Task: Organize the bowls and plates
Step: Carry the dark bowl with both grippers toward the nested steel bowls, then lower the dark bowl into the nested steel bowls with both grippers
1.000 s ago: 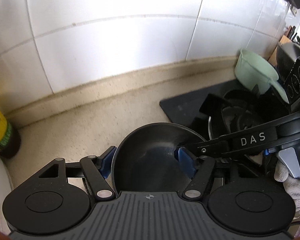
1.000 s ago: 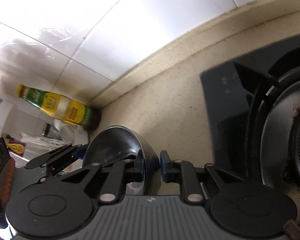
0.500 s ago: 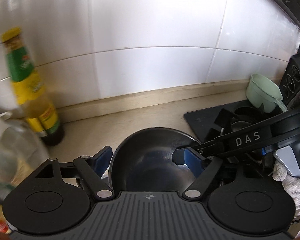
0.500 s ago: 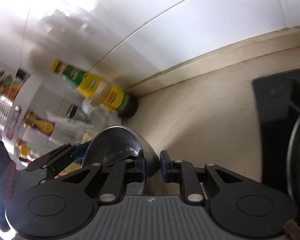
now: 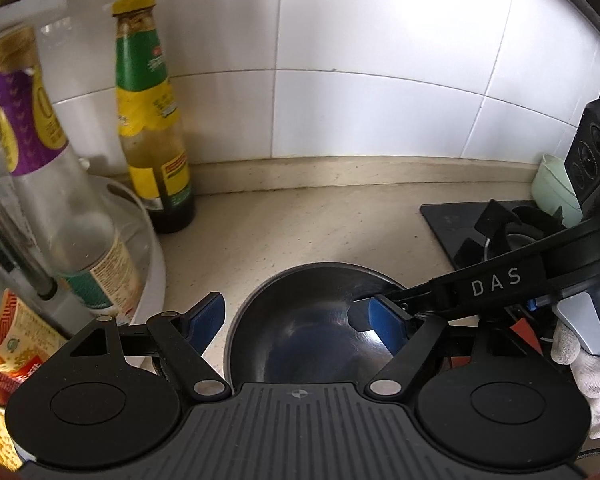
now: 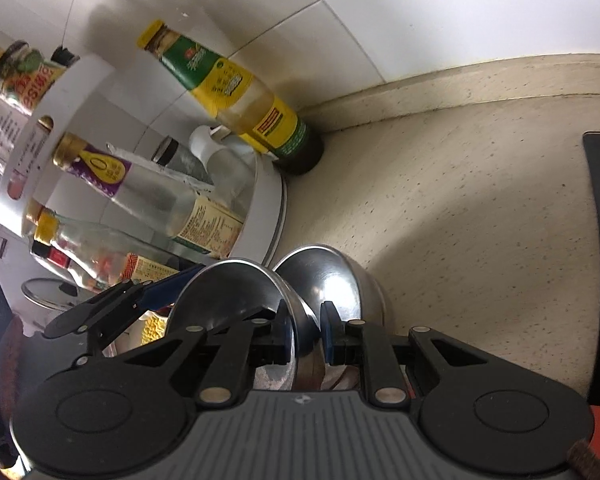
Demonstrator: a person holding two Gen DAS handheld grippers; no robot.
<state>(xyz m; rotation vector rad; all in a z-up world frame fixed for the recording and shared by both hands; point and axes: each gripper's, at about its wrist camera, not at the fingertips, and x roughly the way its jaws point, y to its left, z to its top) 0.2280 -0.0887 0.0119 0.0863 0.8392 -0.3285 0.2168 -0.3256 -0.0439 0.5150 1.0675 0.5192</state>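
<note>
A shiny steel bowl [image 5: 300,332] sits between the fingers of my left gripper [image 5: 296,316], which is open and stands around it without gripping. My right gripper [image 6: 305,338] is shut on the rim of this steel bowl [image 6: 236,292]; its black arm marked DAS [image 5: 496,282] reaches in from the right in the left wrist view. In the right wrist view a second steel bowl [image 6: 340,284] shows just behind the held one, over the beige counter [image 6: 460,220]. Whether the two bowls touch I cannot tell.
A white round rack [image 6: 260,216] full of sauce bottles stands at the left. A green-and-yellow bottle [image 5: 152,120] stands against the tiled wall. A black stove [image 5: 480,224] and a pale green jug [image 5: 548,184] are at the right.
Both grippers have moved left along the counter with the bowl, away from the stove. The bottle rack has come into view, and a second bowl now shows in the right wrist view.
</note>
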